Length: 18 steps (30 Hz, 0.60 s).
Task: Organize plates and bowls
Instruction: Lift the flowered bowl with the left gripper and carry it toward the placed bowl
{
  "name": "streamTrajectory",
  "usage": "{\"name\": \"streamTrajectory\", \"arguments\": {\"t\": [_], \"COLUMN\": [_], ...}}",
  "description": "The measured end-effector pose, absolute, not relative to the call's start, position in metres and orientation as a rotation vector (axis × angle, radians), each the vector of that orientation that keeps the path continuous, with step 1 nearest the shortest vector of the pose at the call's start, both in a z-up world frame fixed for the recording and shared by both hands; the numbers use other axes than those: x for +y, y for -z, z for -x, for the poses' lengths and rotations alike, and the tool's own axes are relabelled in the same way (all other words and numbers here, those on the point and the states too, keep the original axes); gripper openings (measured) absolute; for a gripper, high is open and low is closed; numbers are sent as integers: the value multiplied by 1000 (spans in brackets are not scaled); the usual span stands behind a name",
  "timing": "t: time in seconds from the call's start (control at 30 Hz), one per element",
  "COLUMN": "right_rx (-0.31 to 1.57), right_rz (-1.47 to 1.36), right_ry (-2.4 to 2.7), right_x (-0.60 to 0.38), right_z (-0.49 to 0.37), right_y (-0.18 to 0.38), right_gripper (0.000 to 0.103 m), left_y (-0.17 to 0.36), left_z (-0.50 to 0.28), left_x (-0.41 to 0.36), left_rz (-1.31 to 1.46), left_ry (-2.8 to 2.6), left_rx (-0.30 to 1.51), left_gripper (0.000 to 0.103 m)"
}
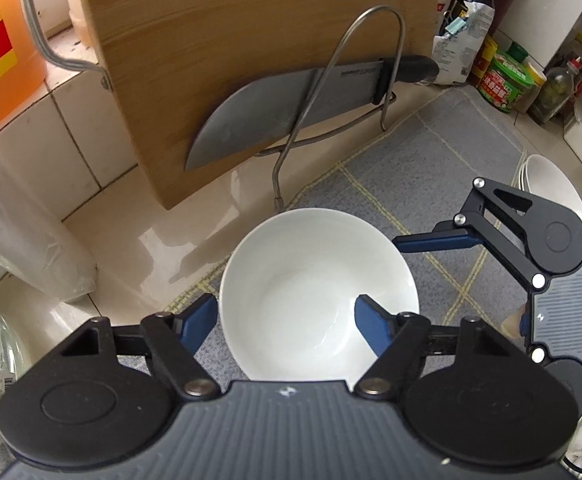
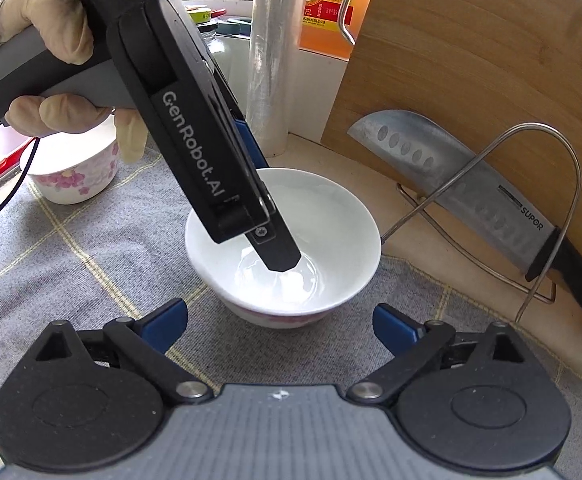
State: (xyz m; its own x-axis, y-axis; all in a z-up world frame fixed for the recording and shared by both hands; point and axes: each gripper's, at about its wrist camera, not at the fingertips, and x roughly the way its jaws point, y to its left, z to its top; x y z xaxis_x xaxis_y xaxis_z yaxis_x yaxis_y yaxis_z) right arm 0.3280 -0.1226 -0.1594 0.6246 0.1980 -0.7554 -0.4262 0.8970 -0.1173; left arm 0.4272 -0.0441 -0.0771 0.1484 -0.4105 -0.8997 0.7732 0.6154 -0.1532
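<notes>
Blue-tipped left gripper (image 1: 287, 316) straddles the near wall of a plain white ceramic bowl (image 1: 311, 272), one finger outside, one inside, jaws parted and not visibly pinching. That bowl sits on a grey checked cloth (image 1: 431, 168) before a wooden cutting board (image 1: 251, 40). Right gripper (image 2: 281, 322) hovers wide open just short of it, holding nothing.

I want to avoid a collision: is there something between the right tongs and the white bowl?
Nothing lies on the cloth between the right tongs and the white bowl. However, the left tongs already straddle the bowl's rim, with one finger inside the bowl.
</notes>
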Motion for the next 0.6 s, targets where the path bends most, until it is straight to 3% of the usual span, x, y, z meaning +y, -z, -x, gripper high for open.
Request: {"name": "streamTrajectory", "arguments": {"t": [0.6], "right_rx": [803], "right_rz": [308], "right_ry": [-373], "right_x": [-119], "right_z": [-338], "right_y": [157], "right_gripper": [91], "left_y": [79], "left_z": [-428], "left_x": [-44], "left_rz": [-369], "left_ry": [910], "left_rx": [1135], "left_gripper": [74]}}
